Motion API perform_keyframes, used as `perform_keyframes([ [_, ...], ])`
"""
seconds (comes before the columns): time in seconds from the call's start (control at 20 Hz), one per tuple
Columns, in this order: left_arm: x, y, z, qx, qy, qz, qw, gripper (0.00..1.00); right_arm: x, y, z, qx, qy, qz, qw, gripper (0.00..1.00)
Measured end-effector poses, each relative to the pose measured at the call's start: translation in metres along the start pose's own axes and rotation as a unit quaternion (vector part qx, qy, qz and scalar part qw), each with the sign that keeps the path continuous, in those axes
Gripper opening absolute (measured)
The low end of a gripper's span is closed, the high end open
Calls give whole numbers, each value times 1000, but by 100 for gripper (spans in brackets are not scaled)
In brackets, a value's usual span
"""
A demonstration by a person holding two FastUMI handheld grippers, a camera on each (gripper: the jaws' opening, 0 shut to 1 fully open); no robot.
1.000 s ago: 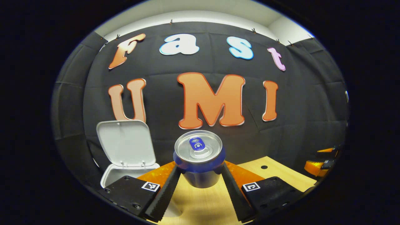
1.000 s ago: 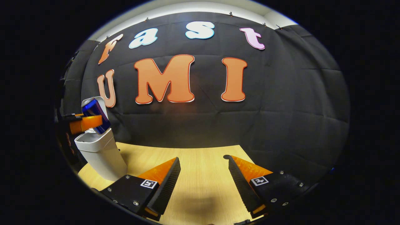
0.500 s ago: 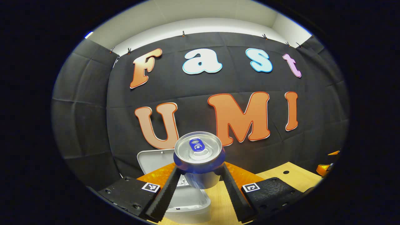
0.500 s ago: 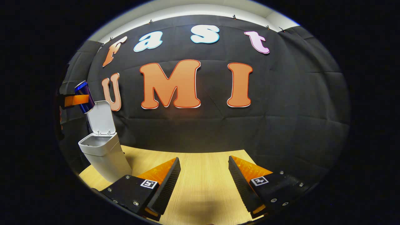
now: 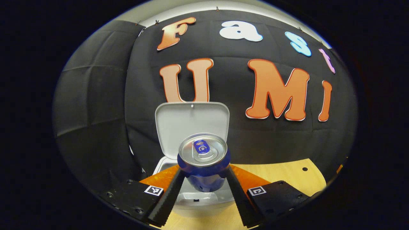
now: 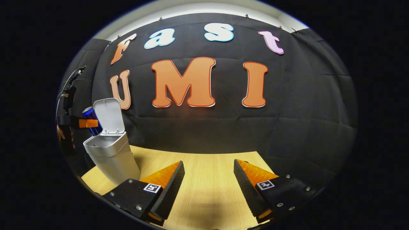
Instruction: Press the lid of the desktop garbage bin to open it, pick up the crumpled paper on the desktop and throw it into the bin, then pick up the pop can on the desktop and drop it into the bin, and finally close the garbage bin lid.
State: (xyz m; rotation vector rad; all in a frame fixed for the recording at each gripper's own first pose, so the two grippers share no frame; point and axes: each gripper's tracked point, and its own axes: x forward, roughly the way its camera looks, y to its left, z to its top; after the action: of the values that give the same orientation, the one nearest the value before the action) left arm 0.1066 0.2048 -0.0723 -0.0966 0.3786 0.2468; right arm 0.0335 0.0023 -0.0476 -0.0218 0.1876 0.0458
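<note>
One blue pop can with a silver top and blue pull tab (image 5: 202,156) is present. It is clamped upright between the two fingers of the left gripper (image 5: 203,174), one finger pressing on each side of its blue body. The can hangs directly above the mouth of the single white plastic desktop garbage bin (image 5: 204,198), in front of the raised lid.

The bin's one white hinged lid (image 5: 191,123) stands open, tilted back behind the can. In the right gripper view the bin's upper inside wall (image 6: 104,148) shows as bare grey; the bottom is hidden, so its contents cannot be told. There the can (image 6: 91,119) appears just beside the lid, level with it and above the rim.

There are two grippers. The right gripper (image 6: 209,182) has its fingers spread wide apart with nothing between them, and is held low over the light wooden desktop (image 6: 204,191), well apart from the bin. A small dark hole (image 5: 304,169) marks the desktop's far right part in the left gripper view.
</note>
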Motion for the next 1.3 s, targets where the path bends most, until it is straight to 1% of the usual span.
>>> perform_keyframes([
  [0.05,7,0,-9,-5,19,0,1000,81,0,1,-1,0,2,0,1000,92],
  [0.15,17,3,-28,-12,55,2,998,81,1,1,-4,1,6,1,1000,93],
  [0.25,21,4,-39,-14,73,6,997,81,2,-1,-5,1,7,-2,1000,93],
  [0.45,22,3,-37,-2,80,21,997,83,3,-8,-8,6,11,-8,1000,93],
  [0.55,22,2,-35,2,81,22,996,84,4,-10,-9,9,13,-11,1000,93],
  [0.7,20,-1,-37,3,85,22,996,91,4,-13,-11,11,14,-14,1000,93],
  [0.8,21,-2,-37,-2,86,22,996,93,3,-15,-11,12,15,-15,1000,93],
  [1.05,19,-6,-32,1,77,13,997,93,1,-19,-12,13,15,-18,1000,93],
  [1.15,20,-8,-24,3,60,12,998,93,-1,-21,-12,15,14,-19,1000,93],
  [1.3,15,-12,-3,4,13,10,1000,93,-2,-21,-12,15,13,-18,1000,93],
])
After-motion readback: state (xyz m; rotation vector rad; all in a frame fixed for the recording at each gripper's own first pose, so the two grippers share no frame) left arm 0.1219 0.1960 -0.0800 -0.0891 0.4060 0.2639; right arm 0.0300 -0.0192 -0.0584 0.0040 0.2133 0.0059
